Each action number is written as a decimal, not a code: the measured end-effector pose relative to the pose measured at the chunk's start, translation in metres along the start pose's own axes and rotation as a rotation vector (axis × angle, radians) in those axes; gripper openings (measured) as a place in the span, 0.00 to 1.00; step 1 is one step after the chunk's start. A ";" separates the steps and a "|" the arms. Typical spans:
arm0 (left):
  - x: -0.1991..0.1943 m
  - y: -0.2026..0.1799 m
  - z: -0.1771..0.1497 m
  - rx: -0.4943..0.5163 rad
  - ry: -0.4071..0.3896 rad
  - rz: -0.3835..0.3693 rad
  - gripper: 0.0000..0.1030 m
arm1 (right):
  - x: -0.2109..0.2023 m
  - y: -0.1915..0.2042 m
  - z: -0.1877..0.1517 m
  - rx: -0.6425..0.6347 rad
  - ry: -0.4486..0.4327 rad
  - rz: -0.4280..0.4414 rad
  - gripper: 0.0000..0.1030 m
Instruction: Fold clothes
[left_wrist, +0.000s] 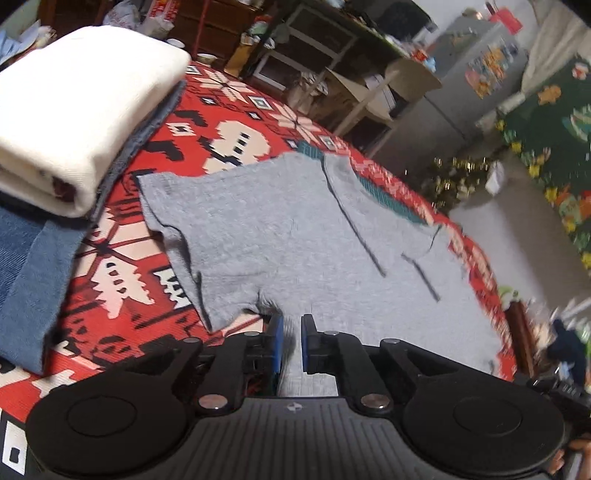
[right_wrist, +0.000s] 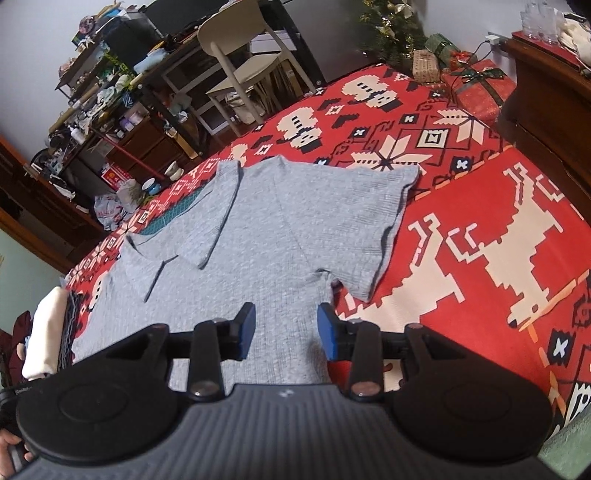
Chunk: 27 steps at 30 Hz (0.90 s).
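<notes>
A grey short-sleeved shirt (left_wrist: 295, 236) lies flat on the red patterned blanket (left_wrist: 229, 140), one sleeve folded in over its body. My left gripper (left_wrist: 291, 341) sits at the shirt's side by the armpit, its blue pads nearly closed with grey cloth between them. In the right wrist view the same shirt (right_wrist: 266, 229) spreads ahead, one sleeve out to the right. My right gripper (right_wrist: 286, 330) is open and hovers over the shirt's body near its side edge, holding nothing.
A stack of folded clothes, a white piece (left_wrist: 74, 103) on blue ones (left_wrist: 26, 266), sits at the left of the blanket and shows in the right wrist view (right_wrist: 44, 332). Beyond the bed stand a chair (right_wrist: 251, 66), shelves, wrapped gifts (right_wrist: 476, 85) and a wooden cabinet (right_wrist: 546, 85).
</notes>
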<state>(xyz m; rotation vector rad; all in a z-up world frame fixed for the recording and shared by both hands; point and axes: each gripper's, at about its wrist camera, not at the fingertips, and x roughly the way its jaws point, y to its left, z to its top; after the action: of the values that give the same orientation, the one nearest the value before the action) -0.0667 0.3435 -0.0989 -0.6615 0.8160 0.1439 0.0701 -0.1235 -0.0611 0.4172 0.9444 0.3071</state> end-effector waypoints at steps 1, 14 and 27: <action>0.003 -0.003 -0.001 0.019 0.011 0.011 0.08 | 0.000 0.000 0.000 0.001 -0.001 -0.001 0.39; 0.020 -0.025 -0.012 0.226 0.026 0.181 0.02 | 0.004 0.007 -0.003 -0.035 0.015 0.000 0.40; 0.008 -0.006 -0.001 0.069 0.087 0.166 0.19 | 0.001 0.006 -0.003 -0.036 0.009 0.005 0.48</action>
<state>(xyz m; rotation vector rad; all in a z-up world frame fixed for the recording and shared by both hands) -0.0599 0.3372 -0.1027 -0.5380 0.9558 0.2378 0.0674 -0.1170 -0.0607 0.3855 0.9454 0.3303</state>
